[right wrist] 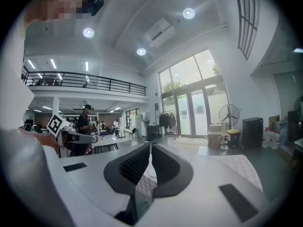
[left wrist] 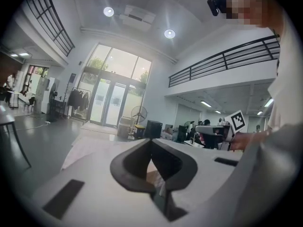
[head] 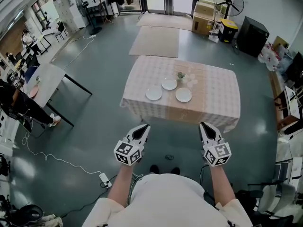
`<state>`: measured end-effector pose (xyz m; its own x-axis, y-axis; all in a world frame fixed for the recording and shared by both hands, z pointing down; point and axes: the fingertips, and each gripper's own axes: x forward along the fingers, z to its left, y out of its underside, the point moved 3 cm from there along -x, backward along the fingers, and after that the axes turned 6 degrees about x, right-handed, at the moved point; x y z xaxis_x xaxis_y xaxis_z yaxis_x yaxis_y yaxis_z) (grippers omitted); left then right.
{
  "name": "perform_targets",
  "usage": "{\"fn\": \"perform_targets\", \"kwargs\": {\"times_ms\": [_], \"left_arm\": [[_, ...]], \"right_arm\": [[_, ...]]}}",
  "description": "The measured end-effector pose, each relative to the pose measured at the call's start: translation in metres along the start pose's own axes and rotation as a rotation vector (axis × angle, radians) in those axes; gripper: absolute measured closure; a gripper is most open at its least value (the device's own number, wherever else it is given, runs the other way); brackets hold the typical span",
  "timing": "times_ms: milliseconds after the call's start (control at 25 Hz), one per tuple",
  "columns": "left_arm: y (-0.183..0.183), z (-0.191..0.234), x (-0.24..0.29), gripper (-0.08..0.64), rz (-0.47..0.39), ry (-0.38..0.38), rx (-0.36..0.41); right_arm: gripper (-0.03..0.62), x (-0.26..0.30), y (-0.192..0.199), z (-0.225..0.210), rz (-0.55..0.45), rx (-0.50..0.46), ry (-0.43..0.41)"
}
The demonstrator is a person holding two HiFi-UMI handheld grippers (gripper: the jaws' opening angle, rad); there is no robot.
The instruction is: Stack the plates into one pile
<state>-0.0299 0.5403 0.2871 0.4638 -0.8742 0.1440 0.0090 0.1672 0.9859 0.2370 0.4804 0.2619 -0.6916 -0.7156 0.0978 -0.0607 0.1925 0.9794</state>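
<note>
The left claw (head: 142, 127) is clenched, its jaws meet at the tips and nothing is between them. The right claw (head: 206, 126) is clenched in the same way and is also empty. Both are held nearly level in front of the person's body, in the lower middle of the head view, and they point toward the desk (head: 213, 98).

The desk, with a checked cloth, is in the centre of that frame, well apart from the claws, with bare floor between. On it lie the three plates, each flat and apart from the others: the left plate (head: 154, 93), the middle plate (head: 169, 84) a little higher in the frame, and the right plate (head: 183, 95). Above them in the frame stands a small plant (head: 180, 74).

I judge that the stacking is not yet begun; the step in hand is the approach. The next move calls for coming close to the desk first. Then one claw must be released and closed on the rim of one plate, probably an outer one. The plates are thin and lie flat, so catching the rim may be difficult.
</note>
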Motion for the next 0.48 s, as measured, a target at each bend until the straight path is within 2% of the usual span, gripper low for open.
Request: {"fn": "perform_targets", "kwargs": {"times_ms": [280, 400, 480], "left_arm": [[-0.010, 0.003, 0.007, 0.552, -0.001, 0.044, 0.002], [-0.009, 0.008, 0.005, 0.551, -0.004, 0.045, 0.000], [-0.007, 0.009, 0.005, 0.541, 0.006, 0.046, -0.004]], "right_arm": [[0.552, 0.010, -0.005, 0.001, 0.010, -0.002, 0.007], [0.497, 0.013, -0.003, 0.005, 0.015, 0.001, 0.014], [0.495, 0.014, -0.003, 0.005, 0.013, 0.001, 0.015]]}}
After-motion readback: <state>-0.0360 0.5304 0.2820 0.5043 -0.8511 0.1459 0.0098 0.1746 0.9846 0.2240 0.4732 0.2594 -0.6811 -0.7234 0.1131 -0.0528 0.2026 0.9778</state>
